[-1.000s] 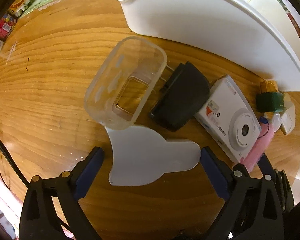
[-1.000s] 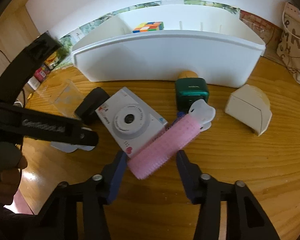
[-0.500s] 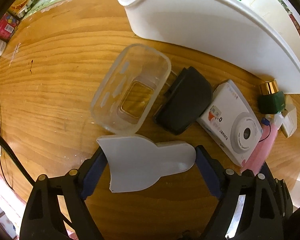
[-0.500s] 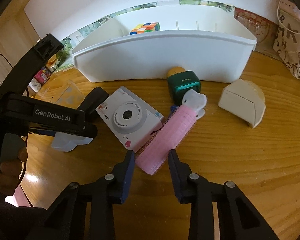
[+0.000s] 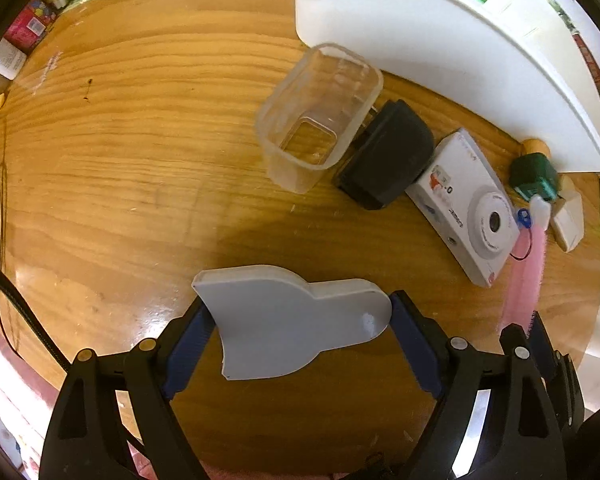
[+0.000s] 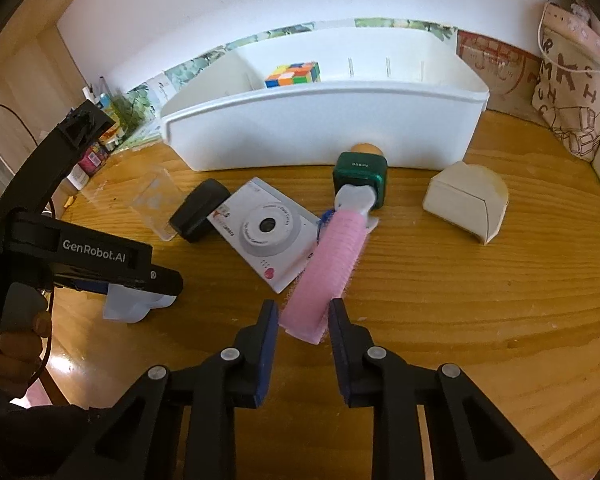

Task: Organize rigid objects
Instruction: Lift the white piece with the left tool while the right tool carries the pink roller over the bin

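While the left gripper (image 5: 302, 322) clamps the grey scoop-shaped piece (image 5: 292, 320) above the wooden table (image 5: 140, 140), the right gripper (image 6: 303, 320) is closed on the near end of the pink roller (image 6: 332, 260). The roller extends toward 12 o'clock, beside the white toy camera (image 6: 266, 232); the white bin (image 6: 320, 132) stands beyond.

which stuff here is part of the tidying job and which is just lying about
Job:
- white bin, cube already in it
- grey scoop, in left tongs
- pink roller, in right tongs
- camera
- black adapter
- clear tub
- green bottle
- cream box

Lying about:
- tote bag
- packets
- cable
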The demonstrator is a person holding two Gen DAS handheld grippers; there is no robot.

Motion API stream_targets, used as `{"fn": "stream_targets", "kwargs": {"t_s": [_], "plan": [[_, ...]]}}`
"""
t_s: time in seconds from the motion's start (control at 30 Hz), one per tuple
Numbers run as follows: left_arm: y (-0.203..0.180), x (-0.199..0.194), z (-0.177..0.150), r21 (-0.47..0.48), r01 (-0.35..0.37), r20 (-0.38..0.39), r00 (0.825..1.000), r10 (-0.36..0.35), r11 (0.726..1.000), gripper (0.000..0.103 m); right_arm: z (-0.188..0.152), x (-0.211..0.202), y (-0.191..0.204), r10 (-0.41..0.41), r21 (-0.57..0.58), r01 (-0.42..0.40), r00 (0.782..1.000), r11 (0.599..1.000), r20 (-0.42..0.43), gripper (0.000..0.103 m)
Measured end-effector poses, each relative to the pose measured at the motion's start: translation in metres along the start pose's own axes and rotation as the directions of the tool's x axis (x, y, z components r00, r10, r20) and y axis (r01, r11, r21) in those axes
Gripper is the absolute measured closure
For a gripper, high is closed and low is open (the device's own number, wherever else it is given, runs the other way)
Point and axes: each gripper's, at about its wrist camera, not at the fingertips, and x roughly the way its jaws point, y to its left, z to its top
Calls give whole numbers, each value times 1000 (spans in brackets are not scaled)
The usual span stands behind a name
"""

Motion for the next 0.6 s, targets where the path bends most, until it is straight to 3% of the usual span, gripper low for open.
{"fn": "stream_targets", "kwargs": {"t_s": [0.37,0.6], "plan": [[9,-30,-30,37,26,88,996,-29,999,15,-14,-28,11,-31,-14,32,998,999,63,79],[12,-52,-48,76,34,173,984,-47,997,15,-27,-50,20,-53,-29,56,993,998,110,79]]}}
